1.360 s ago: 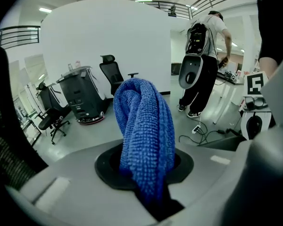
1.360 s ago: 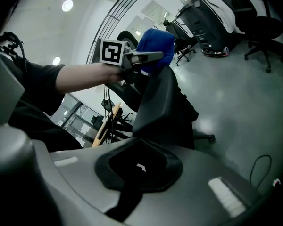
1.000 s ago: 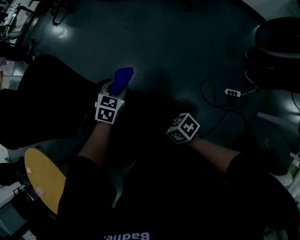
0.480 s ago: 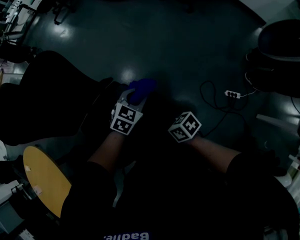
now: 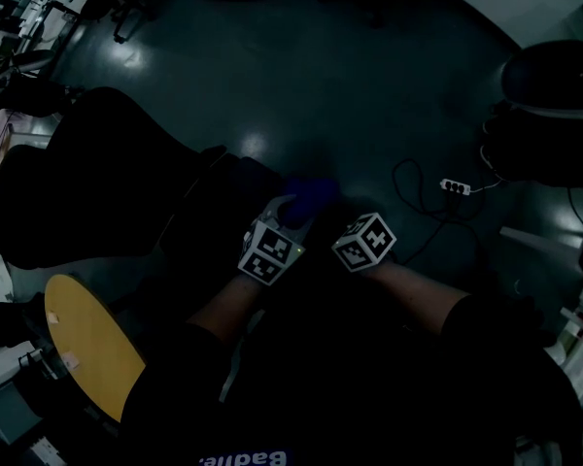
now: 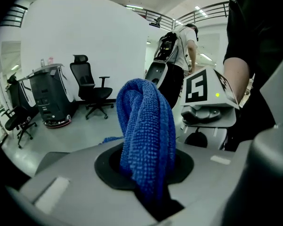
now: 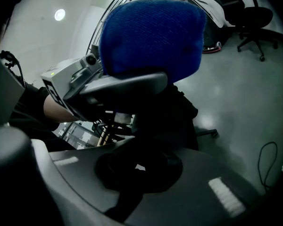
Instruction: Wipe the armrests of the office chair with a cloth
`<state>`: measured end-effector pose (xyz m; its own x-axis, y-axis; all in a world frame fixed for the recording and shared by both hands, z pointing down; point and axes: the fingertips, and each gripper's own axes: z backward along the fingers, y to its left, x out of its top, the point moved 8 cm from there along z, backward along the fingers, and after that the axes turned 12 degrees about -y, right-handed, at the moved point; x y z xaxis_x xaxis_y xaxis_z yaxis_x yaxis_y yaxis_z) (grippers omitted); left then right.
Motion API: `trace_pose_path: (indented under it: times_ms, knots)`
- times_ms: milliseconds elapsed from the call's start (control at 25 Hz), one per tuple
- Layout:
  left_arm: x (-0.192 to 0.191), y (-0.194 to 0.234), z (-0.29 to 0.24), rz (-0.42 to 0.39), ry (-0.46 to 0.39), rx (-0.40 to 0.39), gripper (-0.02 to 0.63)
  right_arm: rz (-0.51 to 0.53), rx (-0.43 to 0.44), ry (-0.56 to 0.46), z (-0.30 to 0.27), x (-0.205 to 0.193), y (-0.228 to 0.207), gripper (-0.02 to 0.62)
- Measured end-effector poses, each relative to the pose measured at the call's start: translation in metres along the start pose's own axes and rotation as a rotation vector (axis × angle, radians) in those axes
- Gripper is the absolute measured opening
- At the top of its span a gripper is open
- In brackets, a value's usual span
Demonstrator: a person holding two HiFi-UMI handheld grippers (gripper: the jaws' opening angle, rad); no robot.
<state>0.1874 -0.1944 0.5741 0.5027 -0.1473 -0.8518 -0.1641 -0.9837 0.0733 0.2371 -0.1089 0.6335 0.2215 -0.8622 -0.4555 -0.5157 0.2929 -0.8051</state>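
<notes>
The blue cloth (image 5: 311,194) is pinched in my left gripper (image 5: 296,212), whose jaws are shut on it. In the left gripper view the cloth (image 6: 148,135) rises folded out of the gripper (image 6: 148,187). The black office chair (image 5: 78,192) stands to the left, with a dark armrest (image 5: 223,168) just left of the cloth. My right gripper (image 5: 361,241) hangs close by on the right, jaws together and empty. From the right gripper (image 7: 132,182) I see the cloth (image 7: 151,36) above a black bar. Whether that bar is the armrest is unclear.
A yellow round seat (image 5: 87,343) sits at the lower left. A power strip (image 5: 454,184) with a looped cable lies on the dark floor to the right. Another black chair (image 5: 554,76) stands at the far right. A person with a backpack (image 6: 179,46) stands behind.
My left gripper has carried the cloth to the right and nearer to me, beside the right gripper. The right gripper has barely moved.
</notes>
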Motion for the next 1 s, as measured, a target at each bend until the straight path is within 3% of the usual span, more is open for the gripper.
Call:
trace_pose_path:
  times_ms: [320, 520, 800, 1000]
  knots:
    - [-0.003, -0.045, 0.003, 0.019, -0.017, -0.077, 0.106, 0.007, -0.005, -0.019, 0.000, -0.002, 0.004, 0.005]
    - [-0.003, -0.066, 0.004, 0.058, -0.048, -0.085, 0.104, 0.027, 0.006, -0.009, 0.007, -0.014, 0.008, 0.003]
    - [-0.004, -0.093, 0.039, 0.079, -0.181, -0.097, 0.104, 0.037, -0.043, -0.018, 0.016, -0.054, 0.021, 0.004]
    - [-0.005, -0.105, 0.092, 0.094, -0.284, -0.016, 0.106, 0.035, -0.071, -0.021, 0.019, -0.087, 0.037, 0.003]
